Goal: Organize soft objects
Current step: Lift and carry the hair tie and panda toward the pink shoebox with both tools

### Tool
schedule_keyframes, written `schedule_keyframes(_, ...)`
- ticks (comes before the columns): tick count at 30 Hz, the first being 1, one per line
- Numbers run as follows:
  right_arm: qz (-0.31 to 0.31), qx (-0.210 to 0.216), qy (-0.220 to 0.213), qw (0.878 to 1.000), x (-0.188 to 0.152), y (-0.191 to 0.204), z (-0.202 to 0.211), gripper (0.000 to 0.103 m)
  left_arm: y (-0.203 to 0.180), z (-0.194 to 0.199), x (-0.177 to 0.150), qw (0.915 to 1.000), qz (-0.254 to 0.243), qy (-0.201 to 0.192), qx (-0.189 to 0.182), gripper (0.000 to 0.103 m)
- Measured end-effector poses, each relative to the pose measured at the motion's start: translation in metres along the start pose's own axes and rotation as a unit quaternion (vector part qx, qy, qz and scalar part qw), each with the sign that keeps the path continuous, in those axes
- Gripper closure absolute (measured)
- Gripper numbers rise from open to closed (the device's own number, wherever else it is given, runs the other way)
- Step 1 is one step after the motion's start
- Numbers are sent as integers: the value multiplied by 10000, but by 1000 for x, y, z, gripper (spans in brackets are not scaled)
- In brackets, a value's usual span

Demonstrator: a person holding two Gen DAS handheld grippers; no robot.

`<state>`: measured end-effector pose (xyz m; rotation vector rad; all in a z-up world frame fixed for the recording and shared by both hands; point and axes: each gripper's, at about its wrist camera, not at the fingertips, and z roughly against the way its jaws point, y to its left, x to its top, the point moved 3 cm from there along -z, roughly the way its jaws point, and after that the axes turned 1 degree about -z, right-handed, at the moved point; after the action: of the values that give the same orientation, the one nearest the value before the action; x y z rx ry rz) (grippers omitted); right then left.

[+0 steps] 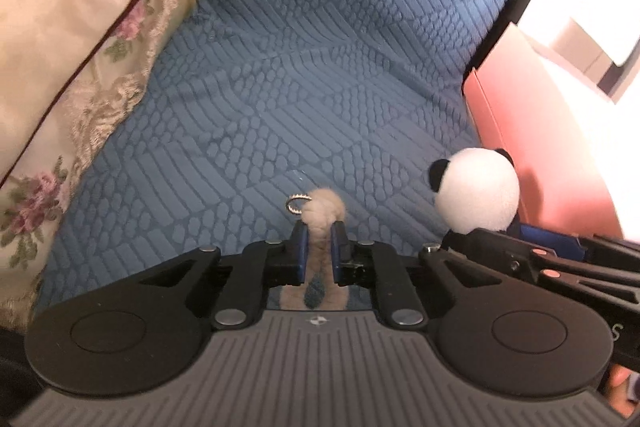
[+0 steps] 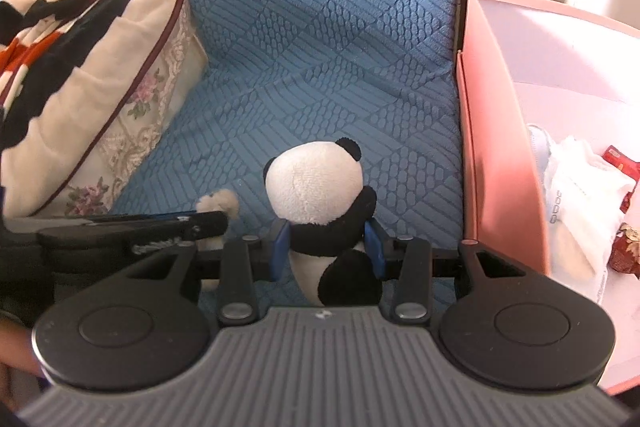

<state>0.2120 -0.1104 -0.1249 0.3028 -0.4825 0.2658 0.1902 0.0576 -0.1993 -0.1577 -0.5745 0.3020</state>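
Your left tool (image 1: 320, 241) is clamped on a beige fluffy keychain (image 1: 322, 211); your right tool (image 2: 328, 247) is clamped on the plush panda (image 2: 320, 195) beside the pink box (image 2: 500, 155).

A blue quilted cover (image 2: 320, 39) with a raised pattern of lines and ovals lay across the seat and ran up its back. At the left, a cream floral cushion (image 2: 132, 115) with dark red piping leaned against it, and a blanket (image 2: 60, 11) checked in red, black and cream was heaped on top of the cushion.
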Motion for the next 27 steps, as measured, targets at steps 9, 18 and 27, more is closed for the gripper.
schedule_keyframes(9,-45,63,-100,9999,9,0,26,60,-3,42,15,9993,178,-135,-299,89)
schedule_keyframes(18,-174,148,-469,9986,34,-5,71,60,-27,86,39,9978,156,-388,-523,89)
schedule_keyframes(27,-178,-43,-889,9959,62,-26,113,60,-62,105,64,9931,216,-622,-974,89)
